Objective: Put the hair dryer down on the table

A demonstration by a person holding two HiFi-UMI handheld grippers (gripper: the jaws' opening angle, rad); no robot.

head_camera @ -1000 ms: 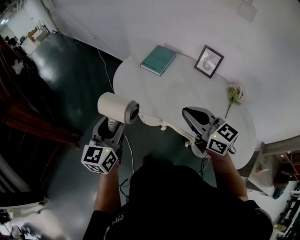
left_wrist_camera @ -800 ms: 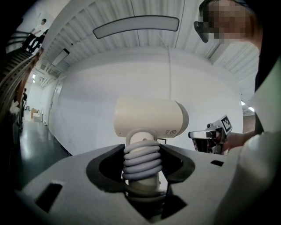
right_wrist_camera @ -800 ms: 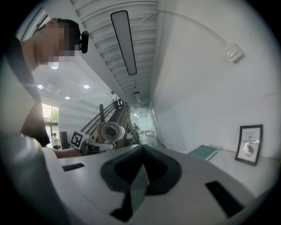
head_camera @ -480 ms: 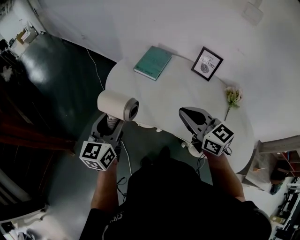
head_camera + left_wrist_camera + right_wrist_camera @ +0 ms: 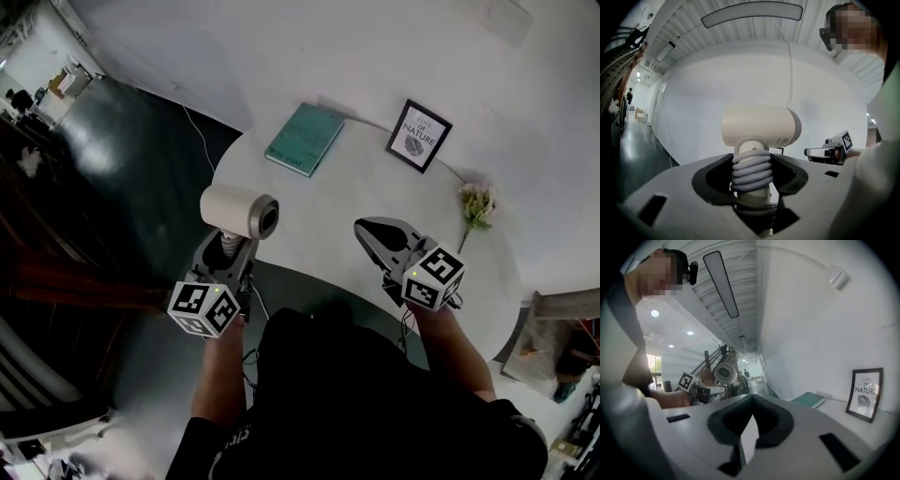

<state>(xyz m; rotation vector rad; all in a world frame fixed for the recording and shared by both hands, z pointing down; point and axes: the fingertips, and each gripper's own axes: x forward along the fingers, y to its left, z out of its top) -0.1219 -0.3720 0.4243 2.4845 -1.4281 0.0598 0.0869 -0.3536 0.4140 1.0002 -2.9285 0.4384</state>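
A cream hair dryer [image 5: 239, 211] [image 5: 759, 126] is held upright by its handle, which has a grey coil around it. My left gripper [image 5: 228, 249] [image 5: 751, 174] is shut on that handle. The dryer hangs in the air at the left front edge of the white table [image 5: 356, 183], nozzle facing right. My right gripper [image 5: 364, 229] [image 5: 748, 423] hovers over the table's front part. Its jaws are together with nothing between them. In the right gripper view the dryer [image 5: 724, 372] shows far off to the left.
A teal book [image 5: 305, 139] lies at the table's back left. A framed picture [image 5: 419, 135] leans on the wall behind it, and a flower sprig [image 5: 476, 204] lies at the right. A cable [image 5: 202, 141] runs across the dark floor to the left.
Both grippers have come forward relative to the table; the right one now hangs over the tabletop. The dryer stays gripped in the left gripper, nearer the table's edge.
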